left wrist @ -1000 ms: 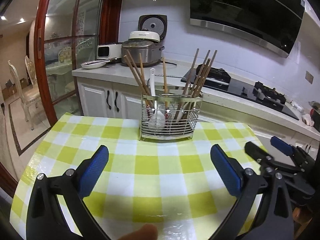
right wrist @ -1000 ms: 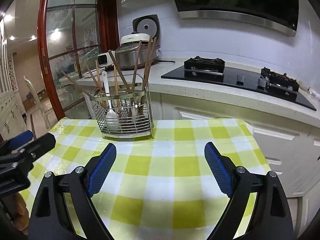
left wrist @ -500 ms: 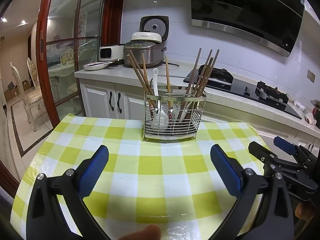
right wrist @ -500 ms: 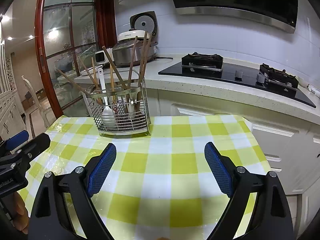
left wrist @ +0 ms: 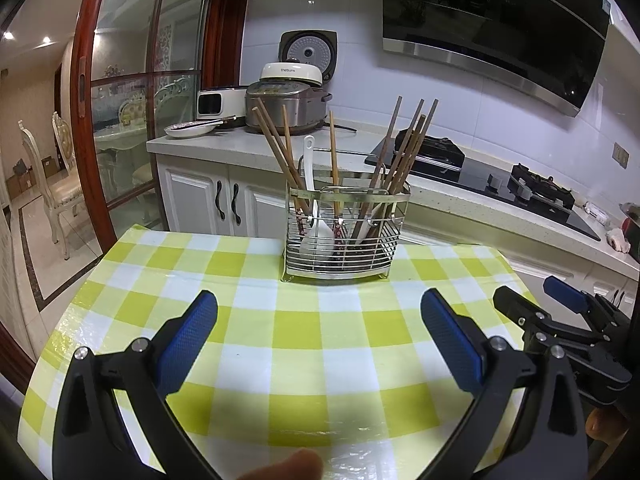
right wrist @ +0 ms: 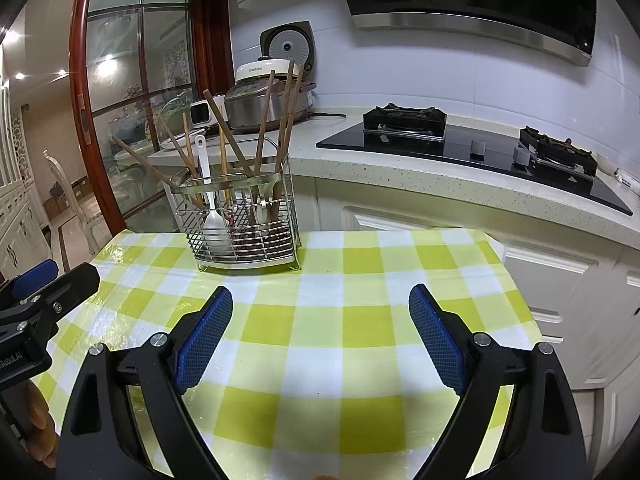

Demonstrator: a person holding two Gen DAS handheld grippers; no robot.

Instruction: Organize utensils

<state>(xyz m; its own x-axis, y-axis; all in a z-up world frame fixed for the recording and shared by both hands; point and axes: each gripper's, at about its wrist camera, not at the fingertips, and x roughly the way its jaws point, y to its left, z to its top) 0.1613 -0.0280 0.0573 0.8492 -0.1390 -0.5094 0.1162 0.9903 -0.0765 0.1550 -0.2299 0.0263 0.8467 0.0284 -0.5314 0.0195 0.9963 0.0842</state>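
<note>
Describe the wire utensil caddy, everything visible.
The wire utensil caddy is a shiny metal basket of horizontal wires with a flat band round the rim and short feet. It stands upright near the far edge of the green-and-white checked tablecloth. It appears divided into compartments. Wooden chopsticks lean out at varied angles, and a white spoon stands in it bowl down. Both open grippers are short of it; nothing else touches it.
</note>
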